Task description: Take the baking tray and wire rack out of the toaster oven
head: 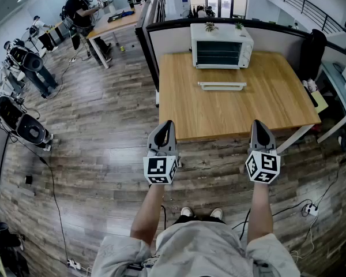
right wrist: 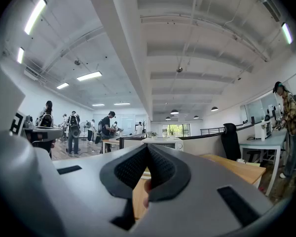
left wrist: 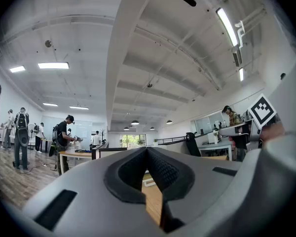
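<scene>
A white toaster oven (head: 221,46) stands at the far edge of a wooden table (head: 277,105). Its front shows a dark inside with rack wires. A white bar (head: 222,85) lies a little in front of it, apparently the handle edge of the folded-down door. The tray I cannot make out. My left gripper (head: 167,124) and right gripper (head: 258,123) hover side by side just short of the table's near edge, both shut and empty. In the left gripper view the left gripper (left wrist: 147,149) points over the tabletop (left wrist: 153,201); in the right gripper view the right gripper (right wrist: 148,146) points at the oven (right wrist: 163,142).
A dark partition (head: 173,27) runs behind the table. A black chair (head: 315,45) and another desk (head: 337,79) stand to the right. At the far left a person (head: 79,7) works at a bench, with equipment (head: 20,126) and cables on the wooden floor.
</scene>
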